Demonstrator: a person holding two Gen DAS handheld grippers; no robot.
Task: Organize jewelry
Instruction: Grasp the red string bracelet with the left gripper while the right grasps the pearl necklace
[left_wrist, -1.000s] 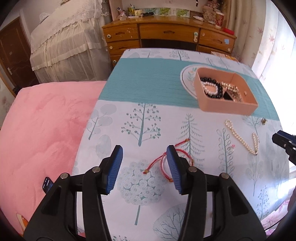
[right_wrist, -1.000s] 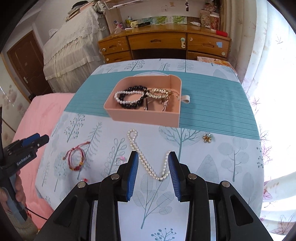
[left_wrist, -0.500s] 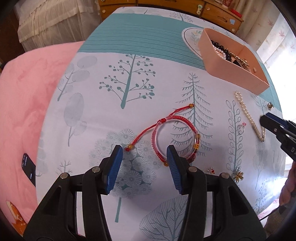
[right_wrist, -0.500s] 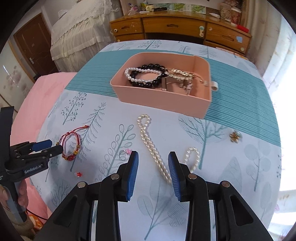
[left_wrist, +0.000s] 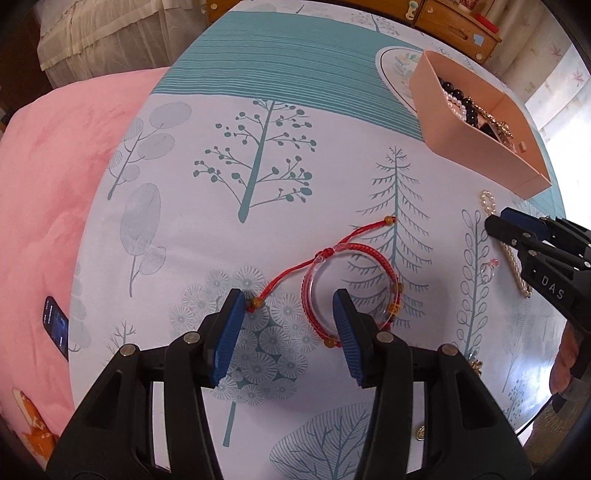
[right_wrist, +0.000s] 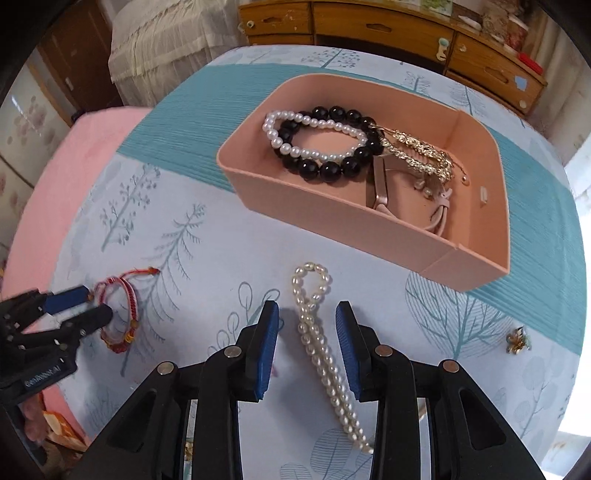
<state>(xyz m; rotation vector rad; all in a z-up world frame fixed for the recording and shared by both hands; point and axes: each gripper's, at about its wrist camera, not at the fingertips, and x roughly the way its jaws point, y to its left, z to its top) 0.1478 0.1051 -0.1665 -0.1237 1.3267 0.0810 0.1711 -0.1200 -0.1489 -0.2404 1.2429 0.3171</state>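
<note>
The red cord bracelet (left_wrist: 351, 284) lies flat on the tablecloth (left_wrist: 258, 229) near its left side, and the left gripper (left_wrist: 288, 325) hangs low over it with its fingers spread wide: the right pad sits inside the bracelet's loop, the left pad just beside the bead at the end of the loose cord tail. Nothing is clamped. The pearl strand (right_wrist: 325, 354) lies stretched on the cloth toward the near edge, and the right gripper (right_wrist: 306, 343) straddles its middle, fingers wide on either side without pinching it; the looped end of the strand points toward the pink tray (right_wrist: 332, 225).

The tray stands farther back on the teal band of the cloth, its near wall well apart from both grippers. Inside it lie a black bead bracelet (right_wrist: 332, 170), a pearl bracelet (right_wrist: 314, 151) across it, a gold chain (right_wrist: 421, 151) and a rose-gold band (right_wrist: 380, 184). A small ring (left_wrist: 489, 269) rests between the two grippers, and a gold flower charm (right_wrist: 517, 339) lies alone near the right edge.

Open cloth stretches between the bracelet and the tray. Left of the table is a pink bed cover (left_wrist: 44, 177); a wooden dresser (right_wrist: 388, 29) stands behind.
</note>
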